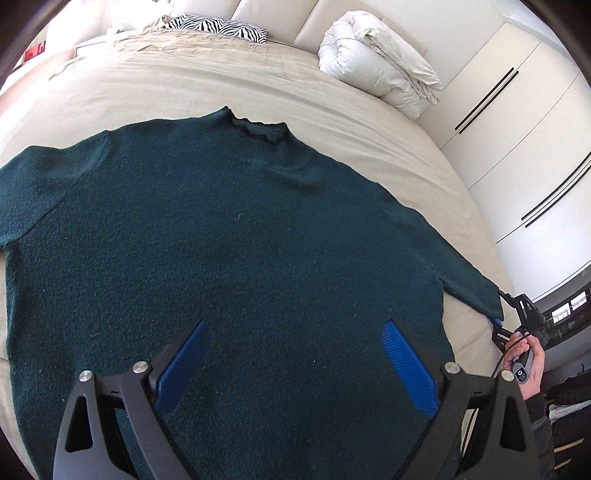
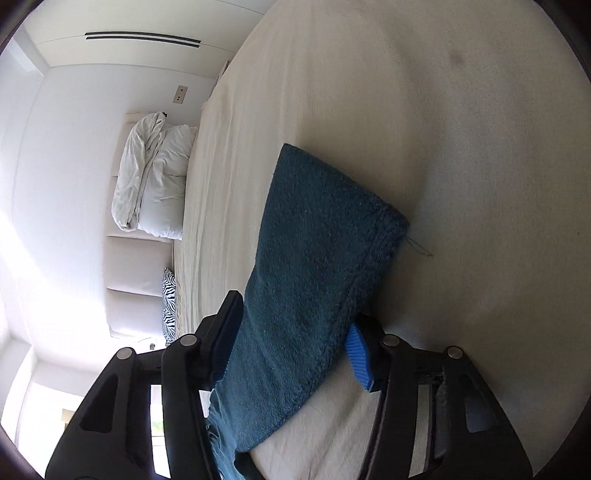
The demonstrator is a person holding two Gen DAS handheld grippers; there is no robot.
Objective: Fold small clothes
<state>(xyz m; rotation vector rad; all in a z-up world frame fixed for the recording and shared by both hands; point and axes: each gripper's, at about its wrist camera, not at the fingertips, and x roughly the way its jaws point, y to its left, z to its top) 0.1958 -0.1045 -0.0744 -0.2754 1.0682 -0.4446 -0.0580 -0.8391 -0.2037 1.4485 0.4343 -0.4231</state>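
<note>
1. The sweater (image 1: 221,240) is laid flat, front up, on the bed (image 1: 155,85), collar toward 12 o'clock in the left wrist view. One sleeve runs out to 4 o'clock; the other leaves the frame at 9 o'clock.
2. The left gripper (image 1: 293,363) is held wide open above the lower body of the sweater. Nothing is gripped; contact with the knit cannot be told.
3. The right gripper (image 2: 290,352) is partly closed around the sleeve (image 2: 317,251) near the cuff. Cloth is seen between the jaws, and the far pad (image 2: 356,350) is half covered by it. A firm pinch cannot be confirmed.
4. Risk: the thick, loose knit may slip out if only an edge is caught, and the sleeve would drop short of the fold line.
5. Risk: a hard pull on the sleeve would likely drag the whole sweater askew, since the body is pinned by nothing.
6. Risk: a loose thread (image 2: 419,247) at the cuff may snag on the ribbed pads.
7. Surroundings: a rolled duvet (image 1: 380,62) at 1 o'clock and a zebra pillow (image 1: 221,27) at 12 o'clock, both well apart. Wardrobe doors (image 1: 517,129) stand at 2 o'clock.
8. No obstruction is seen on the fold path.
</note>
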